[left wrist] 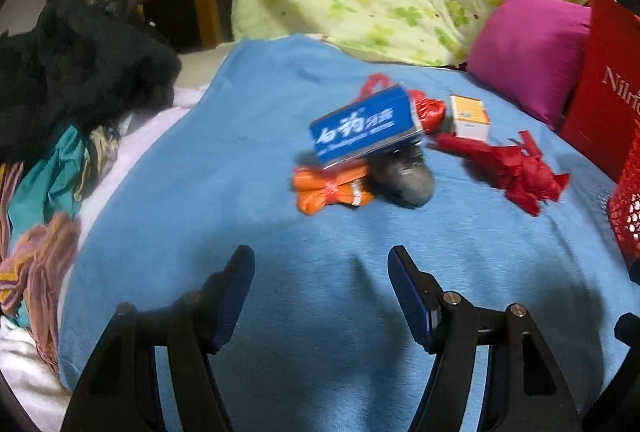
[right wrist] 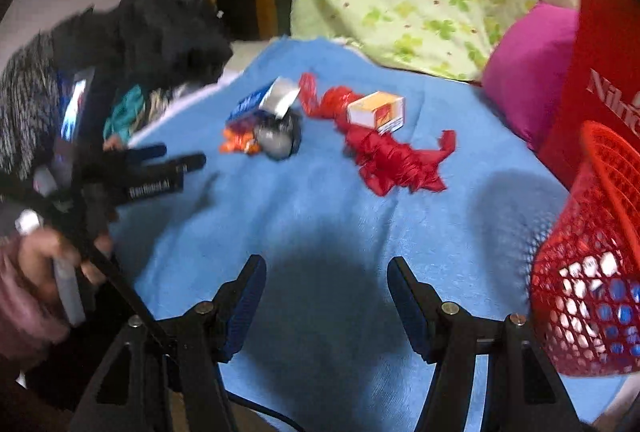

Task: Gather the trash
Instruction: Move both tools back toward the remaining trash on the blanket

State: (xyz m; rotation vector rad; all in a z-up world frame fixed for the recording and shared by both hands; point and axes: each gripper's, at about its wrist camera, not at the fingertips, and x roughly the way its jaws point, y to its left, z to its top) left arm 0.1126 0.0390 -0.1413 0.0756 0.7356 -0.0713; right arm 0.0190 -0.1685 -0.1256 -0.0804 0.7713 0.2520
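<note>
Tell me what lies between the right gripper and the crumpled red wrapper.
Nothing but bare blue blanket, partly in shadow. The right wrist view shows it: the open right gripper hovers short of the red wrapper, with no object between them.

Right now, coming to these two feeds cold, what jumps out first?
A cluster of litter sits mid-way up the blue blanket: a blue toothpaste box propped over an orange wrapper, with a crumpled red bag to its right. A red mesh basket stands at the right edge. Both the left gripper and right gripper are open, empty.
</note>
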